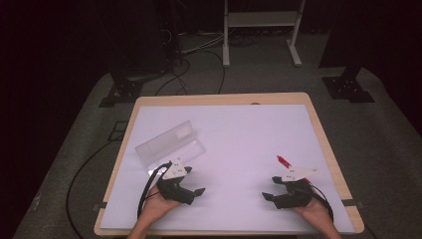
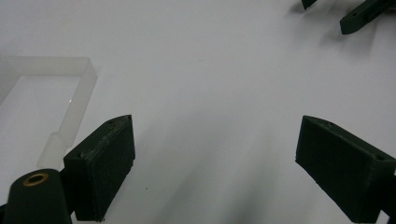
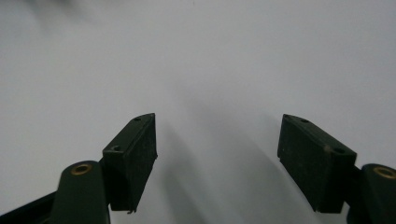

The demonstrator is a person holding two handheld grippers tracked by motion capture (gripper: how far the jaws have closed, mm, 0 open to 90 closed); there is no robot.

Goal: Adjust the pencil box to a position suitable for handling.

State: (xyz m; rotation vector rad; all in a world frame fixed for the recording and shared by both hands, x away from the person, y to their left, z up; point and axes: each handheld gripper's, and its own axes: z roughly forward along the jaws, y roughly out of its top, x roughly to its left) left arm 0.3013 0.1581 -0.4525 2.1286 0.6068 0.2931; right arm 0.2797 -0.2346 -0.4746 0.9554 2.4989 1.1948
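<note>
My left gripper [image 1: 195, 180] rests low on the white table top [image 1: 239, 134] at the near left, held by a hand, its jaws wide open around bare surface [image 2: 215, 140]. At the near right my right gripper [image 1: 270, 188] is also open, and nothing lies between its jaws [image 3: 217, 140]. The two grippers point toward each other. A clear plastic box [image 1: 169, 144] with its lid folded open lies just behind the left gripper; one corner of it [image 2: 51, 93] sits left of that gripper's left jaw. A small red object [image 1: 283, 161] lies just behind the right gripper.
The wooden table edge [image 1: 328, 149] frames the white top. In the left gripper view the right gripper's jaw tips [image 2: 359, 16] reach in at the top right. Beyond the table, cables, black stand bases [image 1: 124, 89] and a white frame [image 1: 261, 30] stand on the grey floor.
</note>
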